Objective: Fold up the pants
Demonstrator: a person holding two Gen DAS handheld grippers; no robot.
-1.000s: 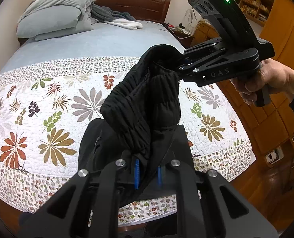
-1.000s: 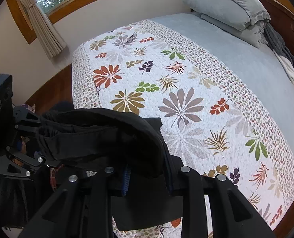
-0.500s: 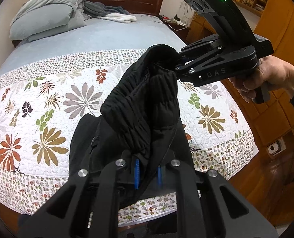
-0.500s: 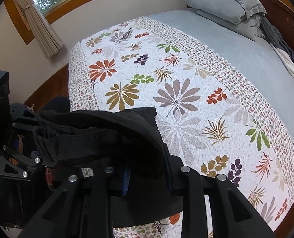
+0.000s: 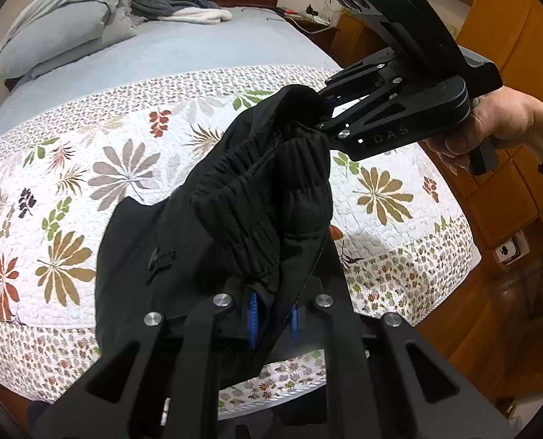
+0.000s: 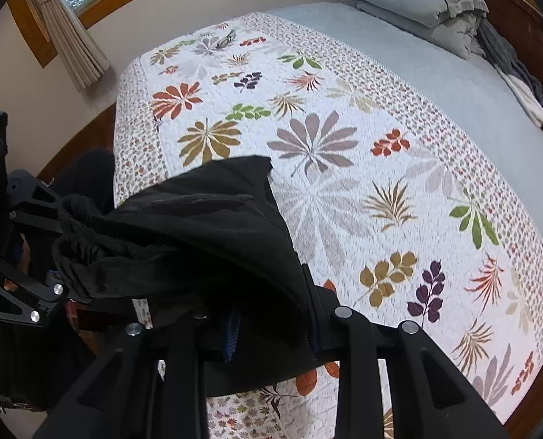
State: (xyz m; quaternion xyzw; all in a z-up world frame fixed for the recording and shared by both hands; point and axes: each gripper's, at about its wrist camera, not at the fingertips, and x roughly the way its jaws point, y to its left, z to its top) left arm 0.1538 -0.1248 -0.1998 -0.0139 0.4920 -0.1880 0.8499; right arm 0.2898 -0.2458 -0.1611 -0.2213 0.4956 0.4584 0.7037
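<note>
Black pants (image 5: pixel 234 216) with a ribbed elastic waistband hang between my two grippers above the foot of the bed. My left gripper (image 5: pixel 273 314) is shut on one end of the waistband. My right gripper (image 5: pixel 320 109), held in a hand at the upper right, is shut on the other end. In the right wrist view the pants (image 6: pixel 205 234) bunch over my right gripper (image 6: pixel 271 329), with the left gripper (image 6: pixel 57 256) at the far left. The pant legs drape down onto the quilt (image 5: pixel 132 168).
The bed has a white floral quilt (image 6: pixel 344 146) and a grey sheet (image 5: pixel 198 44). Grey pillows (image 5: pixel 62 25) and loose clothes (image 5: pixel 183 9) lie at the headboard. Wooden cabinets (image 5: pixel 520 55) stand right of the bed. A curtained window (image 6: pixel 73 33) is on the far wall.
Both grippers have carried the pants forward over the quilt. More black fabric now lies spread on the quilt.
</note>
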